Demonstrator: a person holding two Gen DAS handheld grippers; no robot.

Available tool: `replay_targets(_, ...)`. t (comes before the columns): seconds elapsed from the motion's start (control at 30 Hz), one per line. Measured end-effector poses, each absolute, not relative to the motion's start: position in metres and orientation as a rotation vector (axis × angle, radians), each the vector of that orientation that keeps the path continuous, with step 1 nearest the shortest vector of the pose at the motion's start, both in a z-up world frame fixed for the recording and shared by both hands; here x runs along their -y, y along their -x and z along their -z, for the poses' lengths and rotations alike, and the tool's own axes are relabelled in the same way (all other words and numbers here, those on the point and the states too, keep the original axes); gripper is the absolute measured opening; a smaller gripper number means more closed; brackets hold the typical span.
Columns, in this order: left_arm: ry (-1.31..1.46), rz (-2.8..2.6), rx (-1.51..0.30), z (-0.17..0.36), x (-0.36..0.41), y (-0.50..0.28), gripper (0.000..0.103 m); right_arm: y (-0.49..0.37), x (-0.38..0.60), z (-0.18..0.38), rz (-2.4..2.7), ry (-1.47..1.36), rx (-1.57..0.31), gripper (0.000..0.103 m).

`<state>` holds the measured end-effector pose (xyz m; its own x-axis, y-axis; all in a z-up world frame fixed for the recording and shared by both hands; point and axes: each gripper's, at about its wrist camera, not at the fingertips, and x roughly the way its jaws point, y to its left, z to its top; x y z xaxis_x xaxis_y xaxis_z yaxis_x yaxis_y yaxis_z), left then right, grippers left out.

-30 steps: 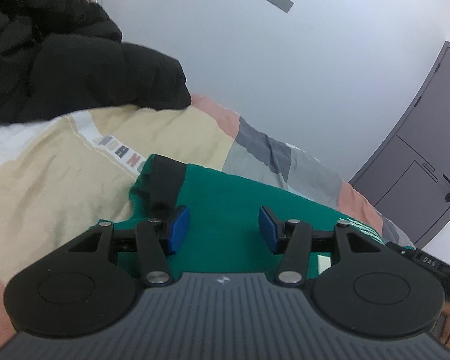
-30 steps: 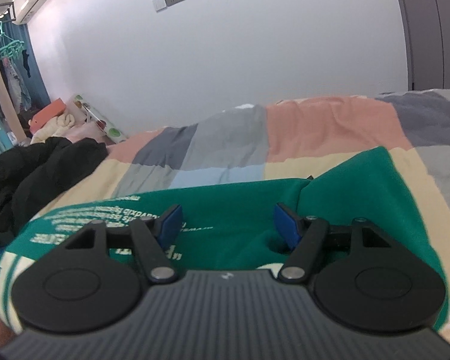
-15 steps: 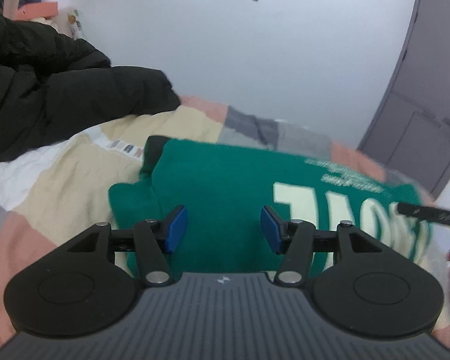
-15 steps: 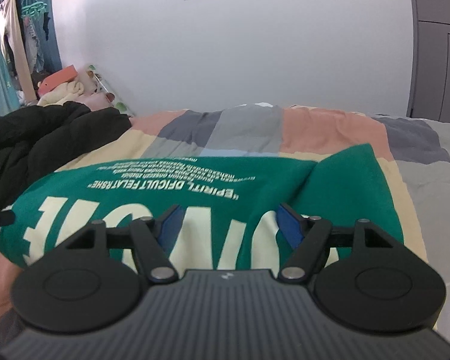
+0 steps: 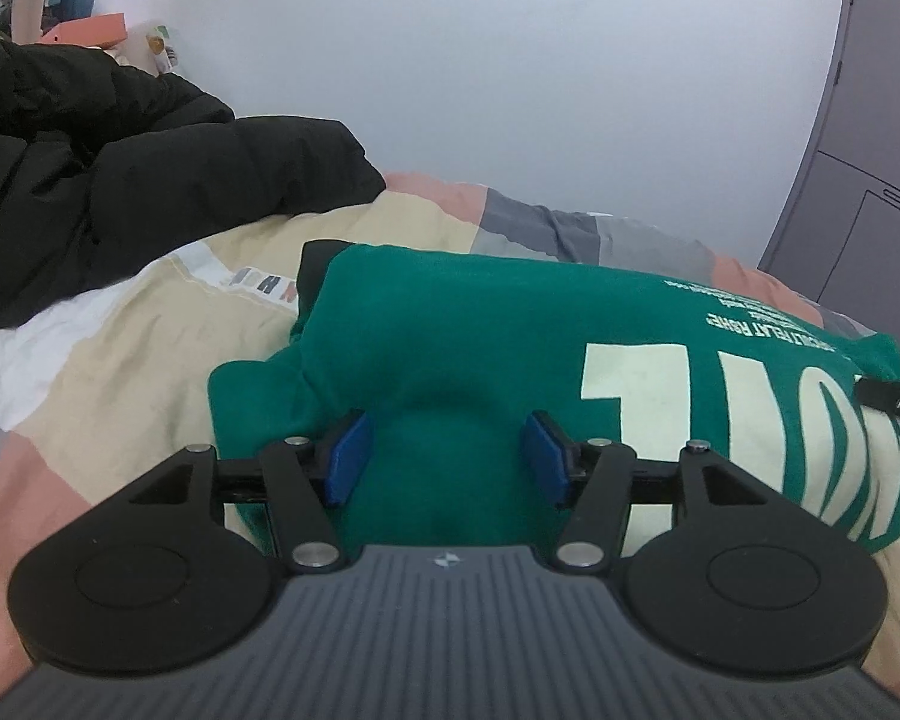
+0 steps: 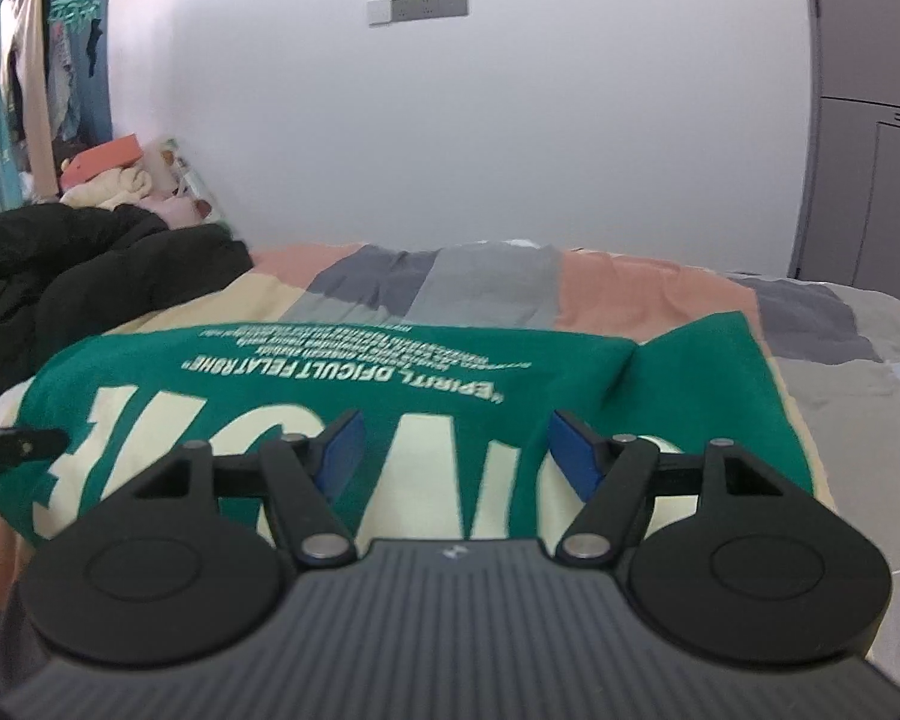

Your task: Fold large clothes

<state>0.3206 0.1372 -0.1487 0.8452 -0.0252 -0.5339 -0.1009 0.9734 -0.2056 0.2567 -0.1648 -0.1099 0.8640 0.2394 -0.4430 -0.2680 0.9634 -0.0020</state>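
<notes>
Green sweatshirt [image 5: 450, 324] lies folded on the patchwork bed [image 5: 120, 348], long axis running from the left gripper [image 5: 444, 462] to the right gripper [image 6: 453, 450]; both jaws gape empty above it, left just widened; each hand nearest its own end.

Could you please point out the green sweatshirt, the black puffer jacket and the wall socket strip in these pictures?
green sweatshirt [image 5: 450, 312]: left wrist view, on the plain green fabric above the fingers.
black puffer jacket [image 5: 150, 180]: left wrist view, on its bulky middle.
wall socket strip [image 6: 429, 5]: right wrist view, on the grey plate's centre.
</notes>
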Motion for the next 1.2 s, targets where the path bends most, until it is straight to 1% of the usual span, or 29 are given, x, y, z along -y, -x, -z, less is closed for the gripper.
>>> replay_targets(0.1, 0.243, -0.038, -0.566, 0.153, -0.139, -0.328, 0.065, -0.269, 0.158, 0.123, -0.281, 0.063, -0.522, 0.072)
replay_targets(0.23, 0.277, -0.036, -0.566, 0.155, -0.144, -0.338, 0.065, -0.287, 0.159, 0.137, -0.287, -0.005, -0.566, 0.077)
replay_targets(0.4, 0.331, -0.030, -0.546, 0.152, -0.150, -0.338, 0.068, -0.295, 0.156, 0.139, -0.284, -0.027, -0.565, 0.080)
replay_targets(0.47, 0.363, -0.019, -0.533, 0.145, -0.152, -0.329, 0.073, -0.290, 0.160, 0.138, -0.286, -0.058, -0.560, 0.079)
replay_targets(0.63, 0.492, 0.009, -0.512, 0.126, -0.155, -0.287, 0.078, -0.272, 0.182, 0.125, -0.297, -0.222, -0.584, 0.078)
replay_targets(0.73, 0.608, 0.021, -0.534, 0.123, -0.159, -0.262, 0.083, -0.251, 0.199, 0.119, -0.316, -0.363, -0.620, 0.079)
replay_targets(0.83, 0.783, 0.054, -0.601, 0.135, -0.165, -0.253, 0.084, -0.232, 0.217, 0.122, -0.329, -0.514, -0.664, 0.080)
replay_targets(0.97, 0.907, 0.082, -0.679, 0.160, -0.168, -0.266, 0.085, -0.218, 0.236, 0.144, -0.312, -0.709, -0.749, 0.080)
replay_targets(1.03, 0.962, 0.078, -0.703, 0.175, -0.169, -0.275, 0.085, -0.218, 0.244, 0.159, -0.268, -0.791, -0.800, 0.085)
replay_targets(1.07, 0.993, 0.070, -0.717, 0.183, -0.171, -0.282, 0.085, -0.219, 0.247, 0.166, -0.250, -0.835, -0.818, 0.092)
replay_targets(1.13, 1.048, 0.055, -0.733, 0.198, -0.174, -0.291, 0.085, -0.223, 0.255, 0.179, -0.219, -0.914, -0.844, 0.092)
replay_targets(1.2, 1.102, 0.063, -0.727, 0.210, -0.178, -0.300, 0.088, -0.229, 0.259, 0.187, -0.196, -0.956, -0.837, 0.092)
